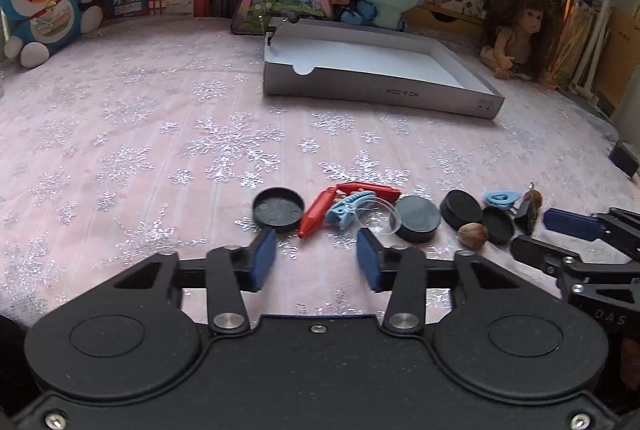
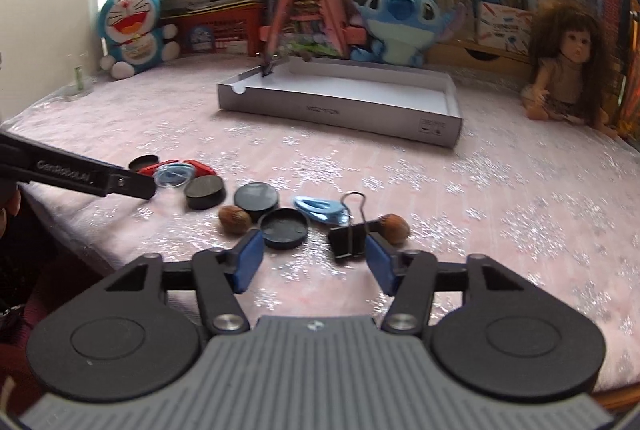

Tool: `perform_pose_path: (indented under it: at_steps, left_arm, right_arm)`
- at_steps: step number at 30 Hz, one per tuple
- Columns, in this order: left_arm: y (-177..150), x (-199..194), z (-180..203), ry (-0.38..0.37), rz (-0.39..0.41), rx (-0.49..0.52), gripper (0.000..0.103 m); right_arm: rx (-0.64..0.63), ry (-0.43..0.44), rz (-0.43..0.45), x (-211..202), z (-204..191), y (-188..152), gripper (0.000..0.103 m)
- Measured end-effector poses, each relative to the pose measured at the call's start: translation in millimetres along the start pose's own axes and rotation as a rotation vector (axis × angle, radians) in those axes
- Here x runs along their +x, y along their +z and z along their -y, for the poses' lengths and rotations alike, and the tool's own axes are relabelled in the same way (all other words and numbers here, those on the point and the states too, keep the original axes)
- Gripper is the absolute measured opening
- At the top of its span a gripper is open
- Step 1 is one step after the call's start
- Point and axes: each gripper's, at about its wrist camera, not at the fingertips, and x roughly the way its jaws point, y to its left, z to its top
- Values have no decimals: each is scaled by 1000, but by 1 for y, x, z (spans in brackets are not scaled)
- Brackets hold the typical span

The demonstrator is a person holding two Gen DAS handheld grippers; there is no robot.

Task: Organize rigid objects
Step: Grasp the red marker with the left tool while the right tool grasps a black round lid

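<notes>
On a pink cloth with silver snowflakes (image 1: 160, 150), a short row of little hard things. Farther back, well apart from the row, a flat grey cardboard box with low walls (image 1: 380, 92), open on top. Mostly bare inside, with one small dark thing at its far left corner.

Left gripper (image 1: 316, 248): blue pads apart, nothing between them. Hangs low and tips down, just short of the row. Straight ahead of the gap, a red plastic stick (image 1: 316, 212). Lies with its long side pointing mostly away from the jaws, leaning a bit to the right at the far end. Looks easy to pinch across its thin side. Touching it on the right, a light blue plastic clip (image 1: 346, 208). Just left of it, a round black cap with its hollow side up (image 1: 278, 210).

Right gripper (image 2: 312, 250): pads apart too, gripping nothing. Just ahead, close to the right pad, a black metal binder clip (image 2: 348, 236) with its wire loop sticking up. Right beside that, a brown nut (image 2: 394, 228).

Probably the very start of the job, with nothing picked up yet. Nearer to the red stick: the left hand. Nearer to the binder clip: the right hand. Likely calls for a small push forward and down before any squeeze, then a long carry over to the box.
</notes>
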Motion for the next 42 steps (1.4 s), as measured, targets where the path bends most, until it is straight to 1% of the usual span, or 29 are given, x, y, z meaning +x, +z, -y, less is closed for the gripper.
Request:
perform_pose_path:
  at_steps: [1, 2, 3, 6, 9, 12, 13, 14, 15, 20, 21, 24, 29, 33, 34, 35, 36, 42]
  left_arm:
    - [0, 0, 2, -7, 1, 9, 33]
    - [0, 0, 2, -9, 1, 14, 28]
    - [-1, 0, 3, -9, 2, 16, 26]
    - [0, -1, 1, -16, 7, 14, 23]
    - [1, 0, -2, -20, 8, 15, 21]
    - [2, 2, -3, -10, 13, 22, 20]
    - [2, 2, -4, -7, 16, 23, 20]
    - [3, 3, -5, -7, 18, 20, 20]
    - [4, 3, -6, -7, 19, 18, 20]
    - [7, 9, -10, -1, 14, 16, 20]
    - [8, 10, -11, 0, 14, 13, 20]
    - [10, 12, -14, 5, 16, 0, 20]
    - [11, 15, -17, 11, 21, -4, 20]
    - [11, 18, -15, 2, 18, 9, 19]
    - [10, 18, -14, -3, 19, 14, 18]
    - [10, 18, -13, -7, 20, 21, 12]
    - [10, 18, -12, -8, 22, 28, 9]
    - [10, 15, -7, -7, 36, 47, 9]
  right_arm:
    - [-5, 5, -5, 1, -1, 1, 54]
    - [-4, 15, -9, 3, -2, 1, 50]
    - [0, 25, -11, 5, -3, 2, 47]
    - [2, 27, -13, 8, -5, 5, 43]
    - [-3, 48, -10, 10, -7, 7, 43]
    - [-15, 49, -17, 14, -10, 7, 45]
    - [-19, 44, -21, 16, -11, 7, 45]
    - [-21, 39, -25, 18, -11, 6, 48]
    - [-21, 34, -30, 19, -11, 6, 49]
    - [-22, 17, -29, 23, -9, 8, 52]
    - [-22, 6, -30, 24, -9, 9, 55]
    - [-11, -30, -31, 26, -5, 10, 54]
    - [6, -42, -31, 26, 1, 10, 51]
    - [-4, -35, -30, 26, -2, 10, 39]
    - [-7, -36, -27, 25, -4, 10, 38]
    - [-10, -37, -24, 24, -5, 10, 38]
    - [-12, -37, -22, 24, -5, 10, 38]
    - [-7, -50, -7, 22, -3, 13, 38]
